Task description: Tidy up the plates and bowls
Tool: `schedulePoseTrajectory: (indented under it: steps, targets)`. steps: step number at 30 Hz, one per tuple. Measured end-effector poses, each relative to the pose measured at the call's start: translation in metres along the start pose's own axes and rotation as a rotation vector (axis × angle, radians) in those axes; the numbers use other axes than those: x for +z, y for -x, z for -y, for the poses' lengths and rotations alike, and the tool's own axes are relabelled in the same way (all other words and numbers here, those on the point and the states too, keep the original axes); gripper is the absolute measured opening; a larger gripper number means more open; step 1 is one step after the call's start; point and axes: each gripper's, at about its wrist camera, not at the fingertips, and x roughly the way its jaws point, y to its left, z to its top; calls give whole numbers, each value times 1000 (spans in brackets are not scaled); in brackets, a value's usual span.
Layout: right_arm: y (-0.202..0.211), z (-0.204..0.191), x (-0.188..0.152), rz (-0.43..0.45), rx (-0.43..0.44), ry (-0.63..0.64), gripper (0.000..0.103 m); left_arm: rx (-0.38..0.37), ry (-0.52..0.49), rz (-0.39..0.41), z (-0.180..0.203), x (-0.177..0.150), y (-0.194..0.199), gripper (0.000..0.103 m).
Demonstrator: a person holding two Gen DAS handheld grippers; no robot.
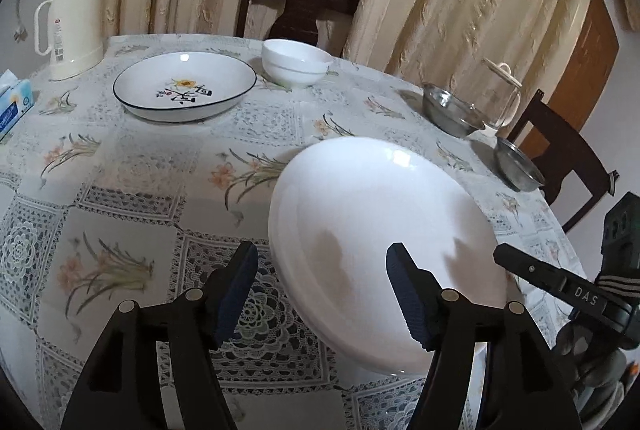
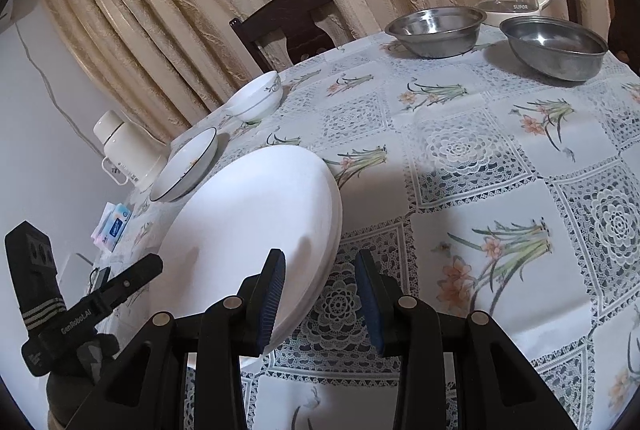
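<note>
Both grippers hover wide open over the white plate (image 1: 384, 250) near the front edge of the surface (image 1: 132, 190). The left gripper (image 1: 322, 294) straddles the plate's left rim, one of its fingers (image 1: 408, 302) over the plate — contact unclear. The right gripper (image 2: 320, 304) straddles the right rim, holding nothing.
</note>
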Motion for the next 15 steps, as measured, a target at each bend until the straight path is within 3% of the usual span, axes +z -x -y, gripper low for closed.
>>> schedulePoseTrajectory:
  steps: [15]
  targets:
    - [6,5,2,32,-36,-32,39,20,43,3,-17,0,-3,68]
